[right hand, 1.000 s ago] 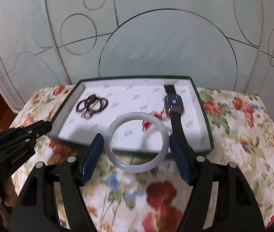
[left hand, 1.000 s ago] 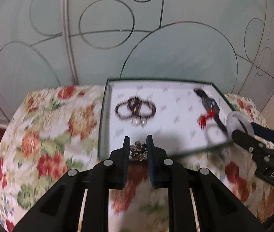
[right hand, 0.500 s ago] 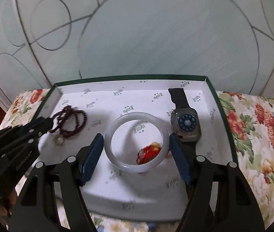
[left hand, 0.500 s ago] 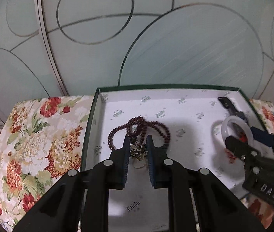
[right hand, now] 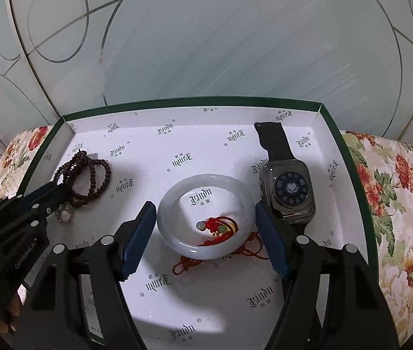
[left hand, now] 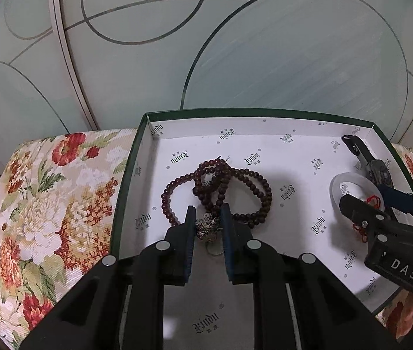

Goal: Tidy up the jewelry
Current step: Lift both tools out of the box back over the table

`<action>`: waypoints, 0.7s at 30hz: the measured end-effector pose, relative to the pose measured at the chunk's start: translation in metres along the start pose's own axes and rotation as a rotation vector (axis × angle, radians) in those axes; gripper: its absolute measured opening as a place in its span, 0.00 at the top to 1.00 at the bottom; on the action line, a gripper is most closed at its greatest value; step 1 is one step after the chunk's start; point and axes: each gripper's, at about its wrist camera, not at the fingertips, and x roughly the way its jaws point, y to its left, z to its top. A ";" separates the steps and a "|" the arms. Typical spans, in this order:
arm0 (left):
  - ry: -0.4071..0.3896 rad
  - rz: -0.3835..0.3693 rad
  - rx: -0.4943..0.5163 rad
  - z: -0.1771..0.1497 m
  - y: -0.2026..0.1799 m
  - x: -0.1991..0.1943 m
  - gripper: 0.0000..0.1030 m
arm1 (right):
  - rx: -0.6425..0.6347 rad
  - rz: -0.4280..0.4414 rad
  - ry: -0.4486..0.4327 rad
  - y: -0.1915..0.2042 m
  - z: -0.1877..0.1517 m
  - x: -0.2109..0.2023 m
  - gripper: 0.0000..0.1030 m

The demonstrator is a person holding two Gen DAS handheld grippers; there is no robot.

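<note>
A green box with a white printed lining sits on a floral cushion. My left gripper is shut on a small metal flower-shaped piece, low over the box floor and just in front of a dark bead string. My right gripper is shut on a pale white bangle, held low over a red cord charm that shows through its middle. A black-strapped watch lies just right of the bangle. In the right wrist view the left gripper covers the bead string.
The floral cushion extends left and right of the box. A frosted glass wall with circle lines rises right behind it. A small pale-stoned piece lies by the beads. A hand grips the left tool.
Both grippers have moved forward and down, from over the cushion's front to inside the box. The flower piece and the bangle came along in their grips.
</note>
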 end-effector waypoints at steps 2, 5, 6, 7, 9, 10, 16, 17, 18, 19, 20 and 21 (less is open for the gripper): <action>0.000 -0.003 -0.004 -0.001 0.001 -0.001 0.80 | -0.001 -0.002 -0.017 0.000 0.000 -0.005 0.31; 0.001 -0.009 -0.016 -0.003 0.006 -0.007 0.71 | 0.000 0.008 -0.050 -0.003 -0.002 -0.023 0.31; -0.004 -0.009 -0.022 -0.004 0.007 -0.012 0.68 | 0.002 0.011 -0.061 -0.004 -0.003 -0.030 0.31; -0.008 -0.009 -0.024 -0.005 0.009 -0.015 0.63 | 0.006 0.015 -0.071 -0.006 -0.005 -0.037 0.31; -0.015 -0.011 -0.024 -0.008 0.010 -0.024 0.57 | 0.019 0.029 -0.085 -0.009 -0.009 -0.049 0.31; -0.020 -0.012 -0.025 -0.011 0.011 -0.029 0.54 | 0.024 0.038 -0.092 -0.010 -0.012 -0.057 0.31; -0.038 -0.030 -0.039 -0.026 0.017 -0.067 0.49 | 0.029 0.050 -0.110 -0.019 -0.040 -0.097 0.31; -0.038 -0.030 -0.040 -0.031 0.016 -0.073 0.49 | 0.032 0.049 -0.111 -0.021 -0.046 -0.103 0.31; -0.036 -0.037 -0.038 -0.037 0.016 -0.080 0.49 | 0.033 0.048 -0.111 -0.020 -0.049 -0.105 0.31; -0.034 -0.042 -0.035 -0.042 0.014 -0.083 0.49 | 0.033 0.046 -0.108 -0.022 -0.057 -0.112 0.31; -0.031 -0.044 -0.030 -0.048 0.011 -0.087 0.49 | 0.035 0.044 -0.104 -0.024 -0.063 -0.116 0.31; -0.026 -0.044 -0.024 -0.054 0.008 -0.090 0.49 | 0.036 0.045 -0.099 -0.026 -0.070 -0.121 0.31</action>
